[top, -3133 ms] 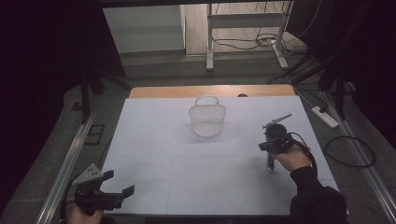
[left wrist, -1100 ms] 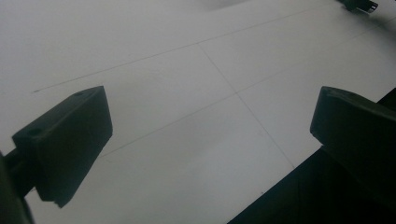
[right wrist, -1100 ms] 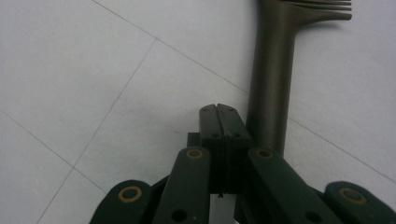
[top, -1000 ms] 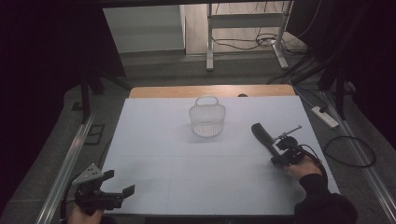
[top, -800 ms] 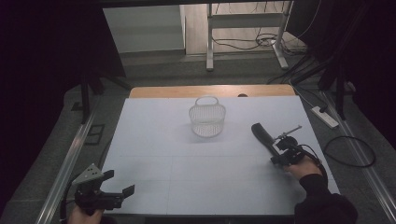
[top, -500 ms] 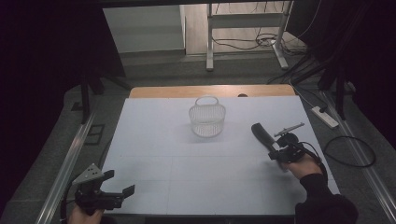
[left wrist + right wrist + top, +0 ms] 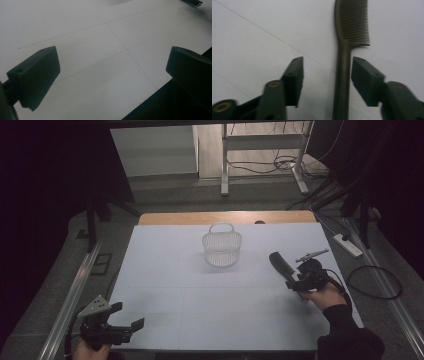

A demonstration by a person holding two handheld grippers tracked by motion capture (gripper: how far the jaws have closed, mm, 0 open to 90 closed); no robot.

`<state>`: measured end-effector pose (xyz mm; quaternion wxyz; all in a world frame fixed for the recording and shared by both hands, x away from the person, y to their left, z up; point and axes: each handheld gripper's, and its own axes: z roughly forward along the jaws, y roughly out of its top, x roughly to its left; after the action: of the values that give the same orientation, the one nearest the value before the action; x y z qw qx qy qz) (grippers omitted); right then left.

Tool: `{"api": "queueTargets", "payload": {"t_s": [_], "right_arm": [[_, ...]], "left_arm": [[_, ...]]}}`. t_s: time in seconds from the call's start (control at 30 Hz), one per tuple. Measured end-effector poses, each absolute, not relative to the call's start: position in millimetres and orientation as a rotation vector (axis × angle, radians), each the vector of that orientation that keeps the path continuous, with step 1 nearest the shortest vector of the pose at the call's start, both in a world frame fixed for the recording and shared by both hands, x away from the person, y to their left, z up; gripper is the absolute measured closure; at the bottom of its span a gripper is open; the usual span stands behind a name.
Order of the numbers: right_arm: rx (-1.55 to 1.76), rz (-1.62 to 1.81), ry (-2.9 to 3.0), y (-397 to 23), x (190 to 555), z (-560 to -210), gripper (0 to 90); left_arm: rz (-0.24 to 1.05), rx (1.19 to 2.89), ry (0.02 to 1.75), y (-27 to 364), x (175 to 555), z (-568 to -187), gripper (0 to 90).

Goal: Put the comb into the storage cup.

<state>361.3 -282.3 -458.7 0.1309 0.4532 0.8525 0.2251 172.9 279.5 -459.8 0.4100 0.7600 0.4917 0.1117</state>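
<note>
White sheeting covers the table (image 7: 200,290), creased into faint squares, with a strip of bare wood (image 7: 225,217) left along the far edge. A wire basket (image 7: 222,248) with a hoop handle stands upright toward twelve o'clock of the sheet's middle, on its own, well apart from both tools.

At about three o'clock lies a dark comb (image 7: 281,265), flat on the sheet, teeth end pointing away toward eleven. The right gripper (image 7: 298,281) sits at the comb's handle end, held in a hand (image 7: 327,296) in a dark sleeve. In the right gripper view the jaws are set wide, one on each side of the handle (image 7: 342,82); the handle lies closer to the right-side jaw, with a thin gap showing between them, and well clear of the other. The teeth (image 7: 355,21) run down one side of the comb's far end. Nothing lies between the comb and the basket.

The left gripper (image 7: 120,322) is at seven o'clock, at the near left corner of the sheet, with its grey plate on top. Its jaws are spread wide with nothing between them, over bare sheet and the table's near edge.

Beyond the table at two o'clock a white power strip (image 7: 348,245) and a looped black cable (image 7: 375,282) lie on the floor. I can read no writing or labels anywhere.
</note>
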Motion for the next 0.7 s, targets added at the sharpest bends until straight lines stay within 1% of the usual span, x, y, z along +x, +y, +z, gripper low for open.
{"api": "queueTargets", "payload": {"t_s": [0.23, 0.4, 0.57, 0.6, 0.7], "right_arm": [[1.345, 0.628, 2.457, -286.5, 364.7, -458.2, 21.9], [1.344, 0.637, 2.451, -289.5, 366.7, -458.7, 13.9], [1.336, 0.627, 2.423, -291.1, 367.9, -459.5, 1.7], [1.340, 0.627, 2.425, -292.0, 368.5, -459.8, 0.0], [1.354, 0.641, 2.415, -295.9, 369.4, -459.2, 0.0]], "left_arm": [[0.281, 1.918, 1.237, 279.1, 173.2, -459.9, 0.0], [0.280, 1.919, 1.237, 279.1, 173.3, -459.9, 0.0], [0.280, 1.920, 1.237, 278.9, 173.4, -459.9, 0.0], [0.280, 1.920, 1.237, 279.0, 173.5, -459.9, 0.0], [0.279, 1.921, 1.238, 278.9, 173.5, -460.0, 0.0]]}}
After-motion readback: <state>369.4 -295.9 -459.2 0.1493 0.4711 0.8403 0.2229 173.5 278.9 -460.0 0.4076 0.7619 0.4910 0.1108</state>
